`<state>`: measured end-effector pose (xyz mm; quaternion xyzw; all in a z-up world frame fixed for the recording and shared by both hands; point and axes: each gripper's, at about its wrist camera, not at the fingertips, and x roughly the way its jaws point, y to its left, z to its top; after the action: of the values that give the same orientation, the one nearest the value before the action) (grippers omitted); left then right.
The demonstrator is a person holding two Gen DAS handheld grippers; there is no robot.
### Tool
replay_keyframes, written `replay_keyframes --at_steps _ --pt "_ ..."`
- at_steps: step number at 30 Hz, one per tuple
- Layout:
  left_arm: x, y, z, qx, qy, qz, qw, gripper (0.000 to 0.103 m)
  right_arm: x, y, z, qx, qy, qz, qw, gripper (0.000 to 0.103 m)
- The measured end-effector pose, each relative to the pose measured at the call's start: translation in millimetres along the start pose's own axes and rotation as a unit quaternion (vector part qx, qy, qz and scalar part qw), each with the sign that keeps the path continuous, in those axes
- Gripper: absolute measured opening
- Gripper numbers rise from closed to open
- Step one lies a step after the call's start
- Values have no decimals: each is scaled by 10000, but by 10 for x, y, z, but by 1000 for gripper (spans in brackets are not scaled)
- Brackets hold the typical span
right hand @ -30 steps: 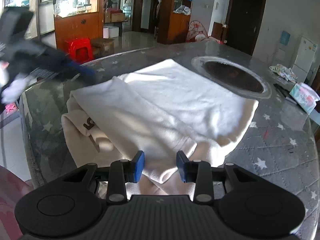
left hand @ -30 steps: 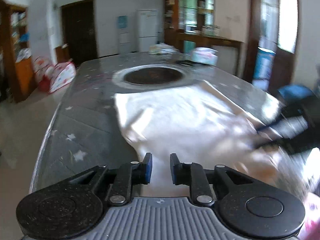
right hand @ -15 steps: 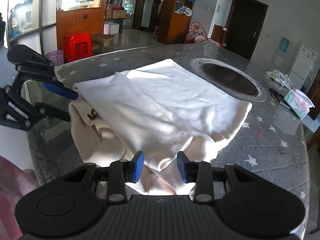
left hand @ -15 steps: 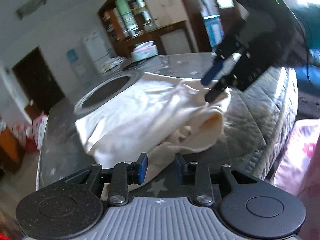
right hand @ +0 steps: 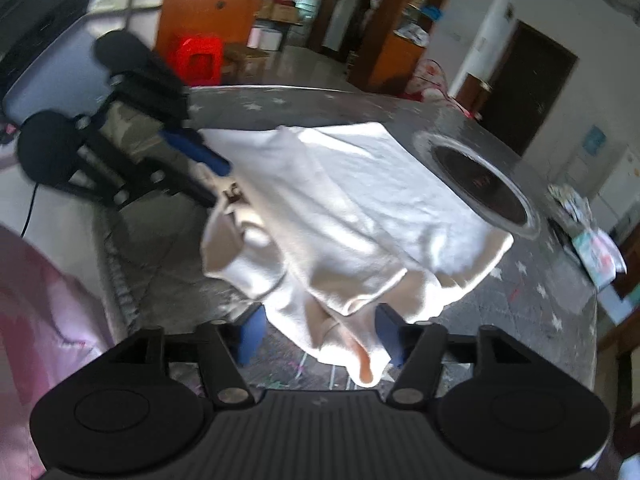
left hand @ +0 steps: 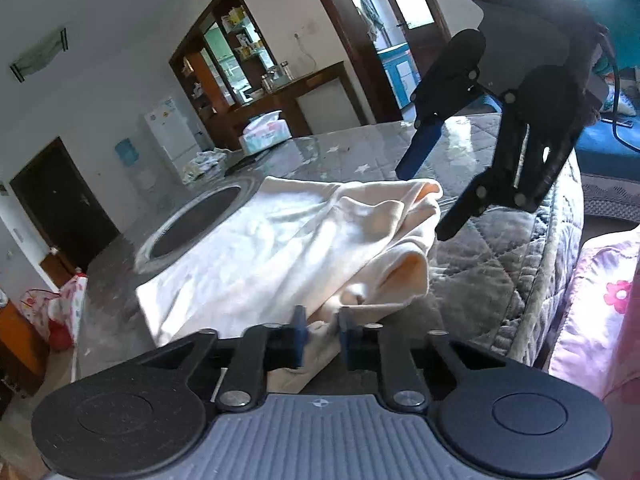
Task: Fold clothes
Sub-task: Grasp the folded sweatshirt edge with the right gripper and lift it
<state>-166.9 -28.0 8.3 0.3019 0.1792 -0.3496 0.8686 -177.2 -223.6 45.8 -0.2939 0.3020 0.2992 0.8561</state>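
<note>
On the left, the left gripper [left hand: 322,330] is low at the near corner of the cream garment [left hand: 288,240]. Its jaws are nearly together and a bit of cloth sits between them, so I judge they pinch the hem; how firm the hold is cannot be seen. In the right wrist view the same tool comes in from the left side, and its blue finger [right hand: 200,150] touches the upper layer of the cloth.

The garment lies in the middle of the grey starred bench [left hand: 500,264], doubled over at least once, with a loose bunch at the near edge. Its far part reaches to the dark round plate [left hand: 192,224] set into the bench.

On the right, the right gripper [right hand: 320,334] has its jaws wide apart, and a hanging fold of the garment lies between them, not yet squeezed. In the left wrist view this tool stands above the right corner of the cloth, tilted down, with its fingers spread.

I think the step is to take both near corners for a fold. To do it well, the right jaws should close only over the layers that belong together, near the edge, and both tools should be at equal height, so that the cloth does not twist.
</note>
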Motion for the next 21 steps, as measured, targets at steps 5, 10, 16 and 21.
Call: replay_keyframes --at_steps 5,10,16,21 --pt "14 262 69 -759 -121 -83 9970 9 17 121 2 -329 -42 38 9994 62" --pt "72 442 136 -1156 -189 -127 9930 9 131 111 62 -297 -194 -128 9993 62" --pt "158 627 207 -1539 -248 -181 9876 9 261 -38 140 146 -208 31 9997 46" --pt "104 624 136 -1590 -212 -196 9869 15 359 -178 198 536 -179 263 9981 20"
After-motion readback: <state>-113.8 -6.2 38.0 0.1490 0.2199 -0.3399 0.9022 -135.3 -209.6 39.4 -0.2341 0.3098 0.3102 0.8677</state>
